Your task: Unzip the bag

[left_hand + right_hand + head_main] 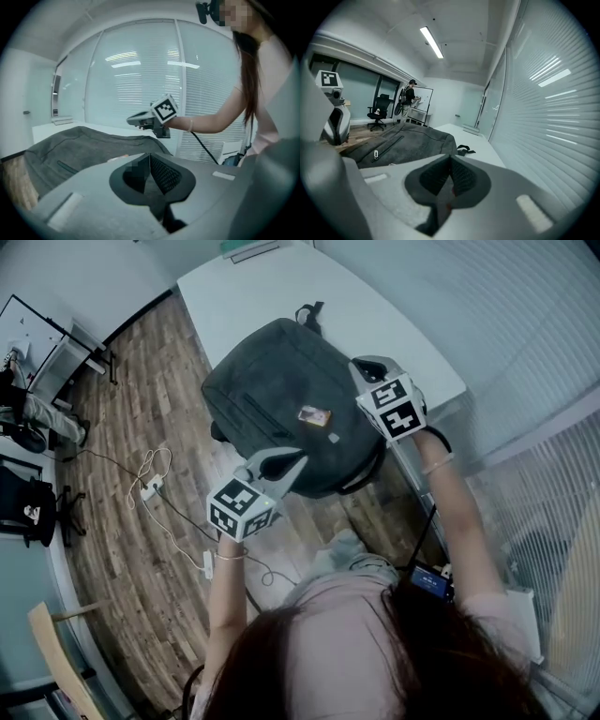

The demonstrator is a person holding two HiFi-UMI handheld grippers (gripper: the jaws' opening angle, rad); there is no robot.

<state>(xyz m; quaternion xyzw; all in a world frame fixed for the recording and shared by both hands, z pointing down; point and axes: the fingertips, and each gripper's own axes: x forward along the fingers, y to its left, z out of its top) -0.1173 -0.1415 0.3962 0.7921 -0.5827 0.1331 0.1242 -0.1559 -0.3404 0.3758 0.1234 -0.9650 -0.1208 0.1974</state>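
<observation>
Head view, with both gripper views: the task appears not yet begun. The dark grey bag [272,395] lies flat on the white bench [253,292], its near end overhanging the bench edge above the wooden floor [141,409]. The left gripper [286,463] hovers over that near end and the right gripper [366,367] over the bag's right side; neither touches the fabric, as far as can be told. Each gripper's own view shows its jaws closed pad to pad with nothing between them. The front pocket zip [389,142] runs closed along its length, with its zip pull [376,153] lying untouched at the near end. No other zip line can be traced with certainty. Remaining, by judgement: take hold of a pull, steady the bag, and draw the zip open. Being shut, the bag hides whatever it holds. A small label [312,415] lies on its top face, and the carry handle [309,313] rests on the bench beyond.
</observation>
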